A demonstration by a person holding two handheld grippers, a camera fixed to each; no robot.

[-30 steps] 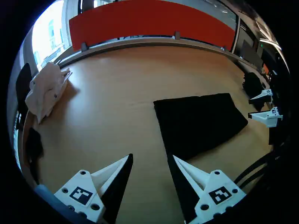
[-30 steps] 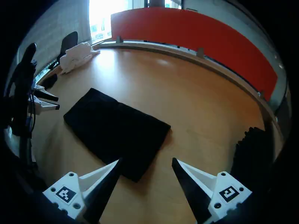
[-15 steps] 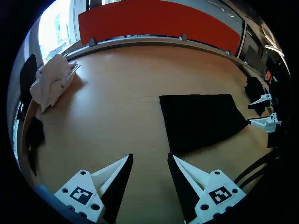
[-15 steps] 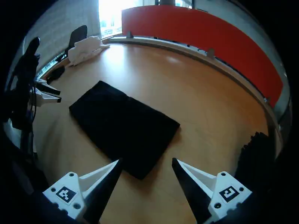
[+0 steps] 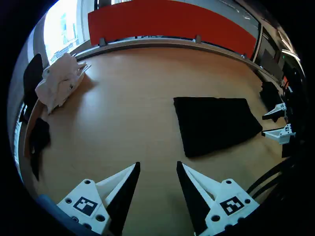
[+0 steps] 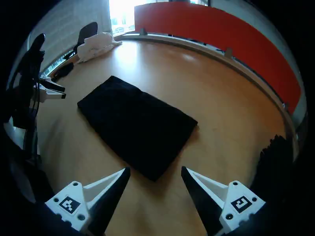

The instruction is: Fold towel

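- Towel status: the black cloth towel (image 5: pixel 216 124) is lying flat on the pale wooden tabletop (image 5: pixel 130 98) as a neat, compact rectangle w/ straight edges. Nothing is touching it.
- It's looking already folded, tho the fabric is too dark to count layers, so that's a judgement.
- The left gripper (image 5: pixel 157 164) is hovering over bare wood w/ its white fingers spread and empty. The towel is sitting ahead and to the right, apart from the tips.
- The right gripper (image 6: pixel 155 169) is hanging just short of the towel's nearest corner, fingers likewise spread, pinching nothing.
- The two grippers are sitting at opposite ends of the towel, each showing small at the edge of the other's view.
- Progress: prob. near the end. Either one more fold is coming (both tools are placed for grabbing an end), or the job is finishing — can't tell which.
- Elsewhere: a crumpled white cloth heap (image 5: pixel 59 82) is resting at the far table corner and a red partition panel (image 5: pixel 169 19) is running along the back edge. Neither is being used.
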